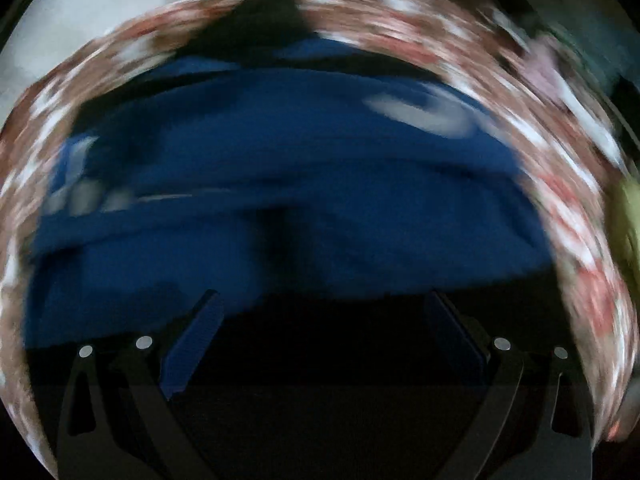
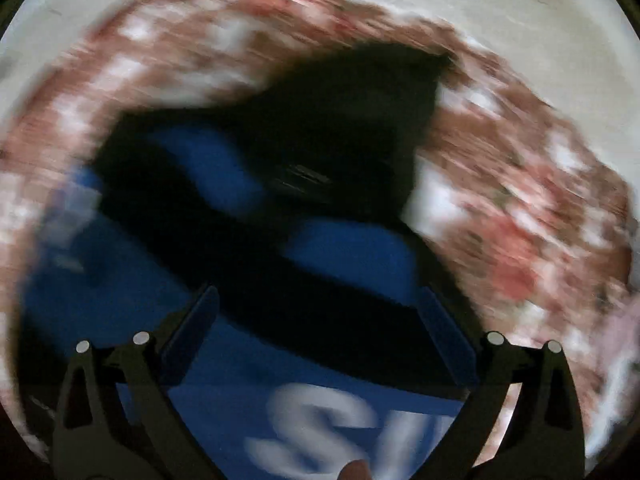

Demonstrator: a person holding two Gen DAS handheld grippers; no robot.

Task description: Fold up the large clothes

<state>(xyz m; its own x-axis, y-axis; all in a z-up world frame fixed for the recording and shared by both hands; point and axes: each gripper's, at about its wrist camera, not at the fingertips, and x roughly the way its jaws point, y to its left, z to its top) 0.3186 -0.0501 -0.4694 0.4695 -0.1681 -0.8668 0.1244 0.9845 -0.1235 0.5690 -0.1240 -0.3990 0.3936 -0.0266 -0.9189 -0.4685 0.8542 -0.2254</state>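
Note:
A large blue and black garment (image 1: 304,184) with white lettering lies spread on a red and white patterned cover (image 1: 568,184). Both views are blurred by motion. My left gripper (image 1: 320,308) is open and empty above the garment's near black band. In the right wrist view the same garment (image 2: 352,256) shows blue panels, black bands and big white letters (image 2: 320,424) close below. My right gripper (image 2: 320,304) is open and empty above it, its fingers wide apart.
The patterned cover (image 2: 520,216) runs all around the garment. Pale floor or wall (image 2: 540,24) shows beyond its far edge. A yellow-green thing (image 1: 628,216) sits at the right edge of the left wrist view.

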